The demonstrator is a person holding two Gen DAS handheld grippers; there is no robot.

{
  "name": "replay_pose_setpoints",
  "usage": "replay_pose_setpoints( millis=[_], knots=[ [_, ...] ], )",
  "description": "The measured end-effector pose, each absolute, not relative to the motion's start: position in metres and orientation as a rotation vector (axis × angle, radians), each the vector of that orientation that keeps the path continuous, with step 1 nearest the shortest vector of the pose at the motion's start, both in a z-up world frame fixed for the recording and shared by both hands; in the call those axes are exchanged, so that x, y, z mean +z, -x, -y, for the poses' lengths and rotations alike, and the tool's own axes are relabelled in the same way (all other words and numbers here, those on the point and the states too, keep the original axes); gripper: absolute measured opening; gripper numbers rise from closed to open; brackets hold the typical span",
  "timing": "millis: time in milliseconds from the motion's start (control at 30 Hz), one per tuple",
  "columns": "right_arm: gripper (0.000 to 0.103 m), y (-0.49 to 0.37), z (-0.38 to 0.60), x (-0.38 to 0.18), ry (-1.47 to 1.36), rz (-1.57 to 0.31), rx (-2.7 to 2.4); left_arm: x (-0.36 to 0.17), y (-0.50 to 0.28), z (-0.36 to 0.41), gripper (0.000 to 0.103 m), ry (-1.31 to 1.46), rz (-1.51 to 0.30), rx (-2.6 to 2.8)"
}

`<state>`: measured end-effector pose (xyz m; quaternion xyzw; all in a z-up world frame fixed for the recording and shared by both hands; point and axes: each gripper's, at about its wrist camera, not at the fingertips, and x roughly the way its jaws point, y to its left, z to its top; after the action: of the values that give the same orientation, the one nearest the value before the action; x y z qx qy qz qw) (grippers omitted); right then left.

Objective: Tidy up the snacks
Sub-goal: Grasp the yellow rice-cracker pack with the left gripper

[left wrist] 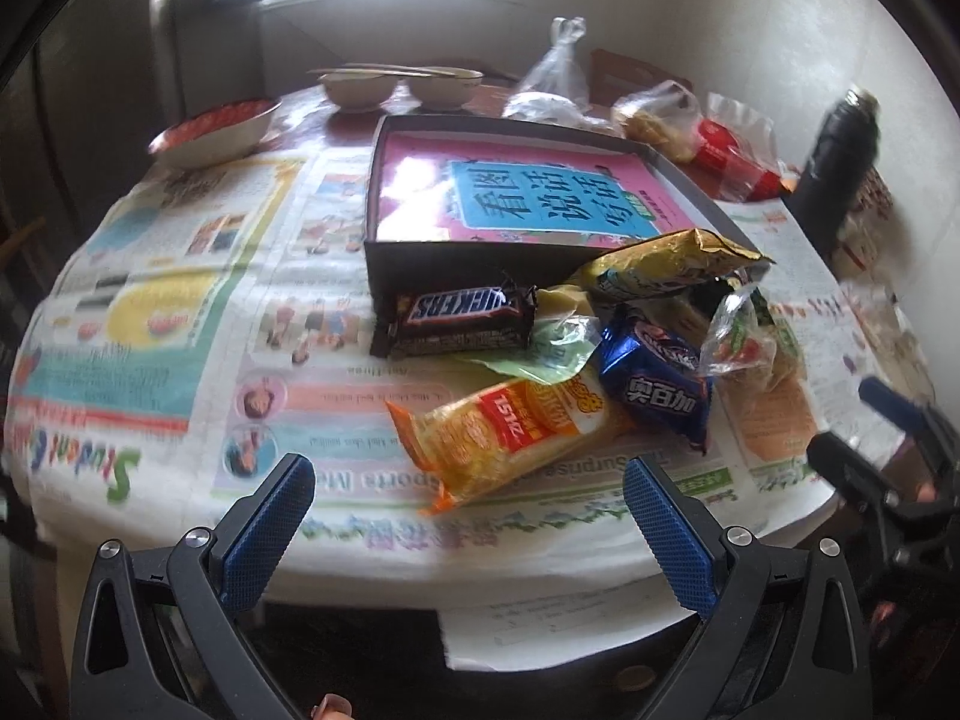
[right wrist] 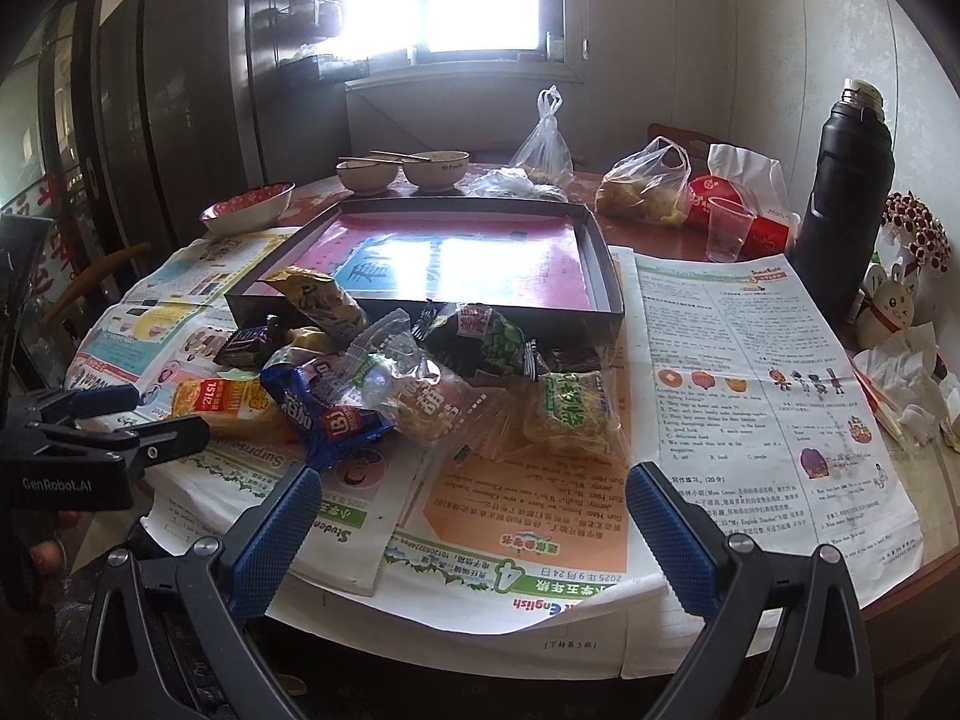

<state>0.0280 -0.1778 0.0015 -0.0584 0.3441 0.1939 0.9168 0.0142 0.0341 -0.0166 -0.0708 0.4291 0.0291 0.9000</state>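
A heap of snacks lies on the newspaper in front of a shallow dark box [left wrist: 384,264] [right wrist: 609,285] lined with a pink book cover. It holds a Snickers bar [left wrist: 459,315], an orange-yellow packet [left wrist: 510,429] [right wrist: 222,399], a blue cookie pack [left wrist: 657,381] [right wrist: 324,414], a gold packet [left wrist: 666,261] [right wrist: 321,297], a clear-wrapped snack [right wrist: 420,390] and green packets [right wrist: 570,405]. My left gripper [left wrist: 471,489] hovers open just short of the orange-yellow packet. My right gripper [right wrist: 474,495] stands open over the newspaper near the table's front edge. Both hold nothing.
Newspapers [right wrist: 750,372] cover the round table. At the back stand bowls [right wrist: 396,171], a red-filled dish [right wrist: 249,207], plastic bags [right wrist: 645,189], a clear cup [right wrist: 726,228] and a tall black flask [right wrist: 843,192]. Crumpled tissues [right wrist: 900,372] lie at the right edge.
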Motion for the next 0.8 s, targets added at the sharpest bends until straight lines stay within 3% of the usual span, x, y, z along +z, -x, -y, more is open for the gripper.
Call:
replay_pose_setpoints(
  millis=[567, 800],
  knots=[
    [0.101, -0.059, 0.154, -0.007, 0.278, -0.72, 0.393, -0.015, -0.035, -0.029, 0.101, -0.054, -0.86, -0.12],
    [0.087, -0.066, 0.132, -0.013, 0.448, -0.672, 0.39, -0.022, -0.043, -0.024, 0.1, -0.133, -0.897, -0.165]
  ],
)
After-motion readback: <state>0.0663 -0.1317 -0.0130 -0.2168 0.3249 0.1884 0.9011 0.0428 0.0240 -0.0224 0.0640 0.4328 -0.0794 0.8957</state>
